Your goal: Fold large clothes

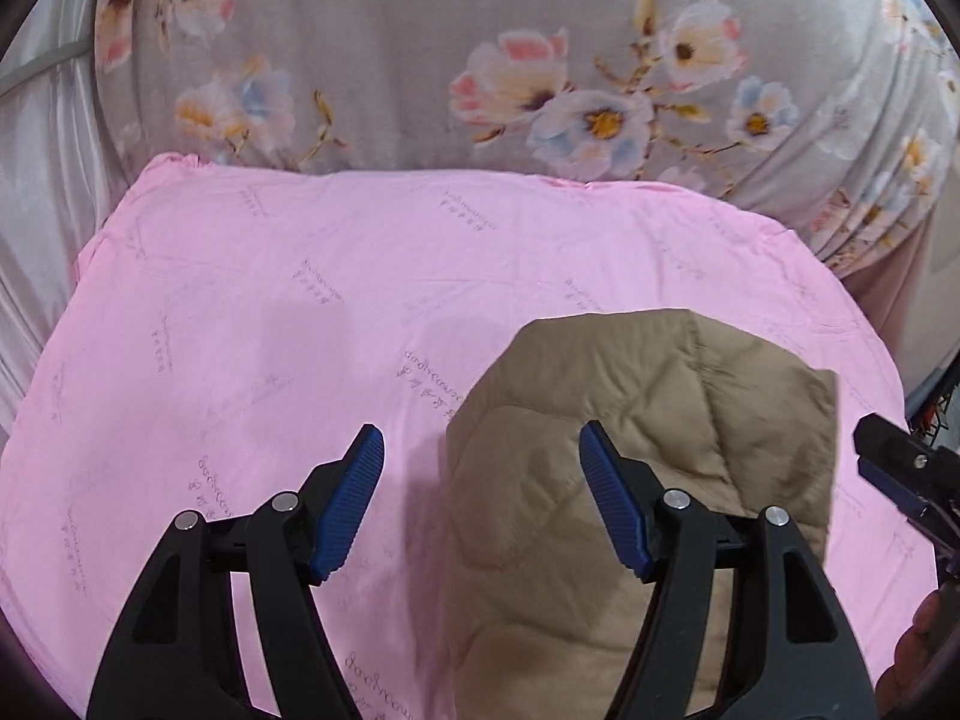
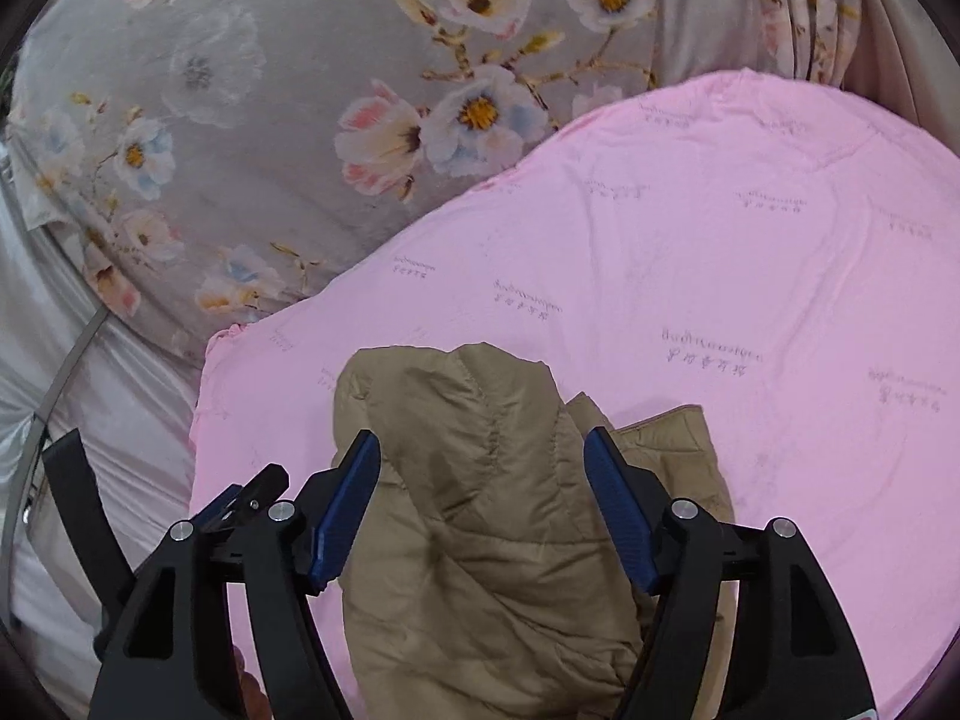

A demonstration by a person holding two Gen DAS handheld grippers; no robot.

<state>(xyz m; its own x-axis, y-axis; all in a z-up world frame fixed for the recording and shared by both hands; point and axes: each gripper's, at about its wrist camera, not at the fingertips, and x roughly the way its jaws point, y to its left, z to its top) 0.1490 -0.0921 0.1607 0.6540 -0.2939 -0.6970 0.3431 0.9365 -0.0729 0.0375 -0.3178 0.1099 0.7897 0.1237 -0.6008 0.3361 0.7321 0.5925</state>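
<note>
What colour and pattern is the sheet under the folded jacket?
The sheet is pink with faint repeated grey script; the right wrist view shows it best, under the tan quilted jacket.

A smooth pink printed sheet [image 1: 252, 324] is covering the bed, with a folded tan quilted jacket [image 1: 606, 420] lying on the sheet's near part.
</note>
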